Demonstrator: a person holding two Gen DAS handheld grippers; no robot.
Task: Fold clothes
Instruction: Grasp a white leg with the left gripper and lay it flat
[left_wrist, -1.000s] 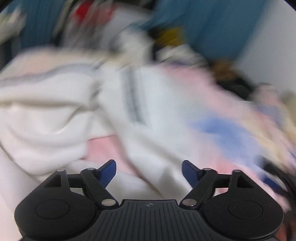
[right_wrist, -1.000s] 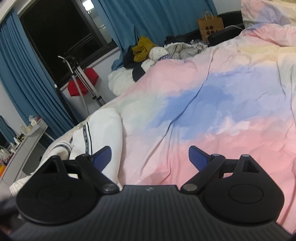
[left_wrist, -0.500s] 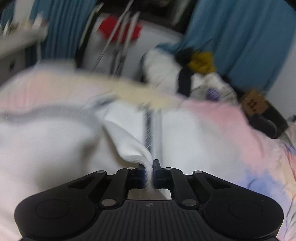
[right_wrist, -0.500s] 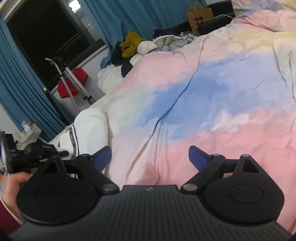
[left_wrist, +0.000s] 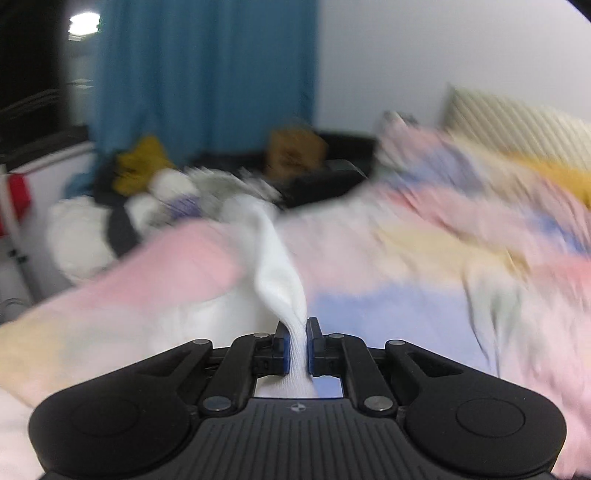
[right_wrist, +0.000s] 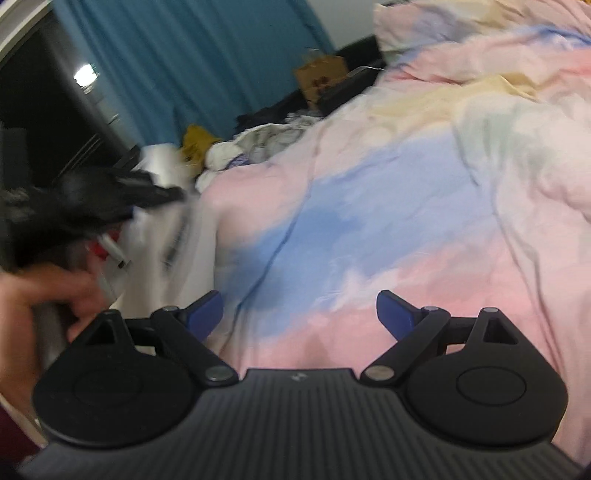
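My left gripper (left_wrist: 297, 345) is shut on a bunched fold of a white garment (left_wrist: 279, 273), which stretches up and away from the jaws over the pastel duvet (left_wrist: 424, 266). In the right wrist view the same white garment (right_wrist: 166, 236) with a dark stripe hangs blurred at the left, beside the left hand and its black gripper (right_wrist: 122, 192). My right gripper (right_wrist: 299, 314) is open and empty above the duvet (right_wrist: 369, 206).
A pile of other clothes, white, grey and mustard (right_wrist: 240, 147), lies at the far end of the bed. A brown paper bag (right_wrist: 321, 74) stands by the blue curtain (right_wrist: 184, 55). Pillows (left_wrist: 517, 125) lie at the right. A window is at the left.
The left gripper, shut on the white garment since half a second ago, has lifted and swung right with it. The right gripper stays open and has turned slightly right.
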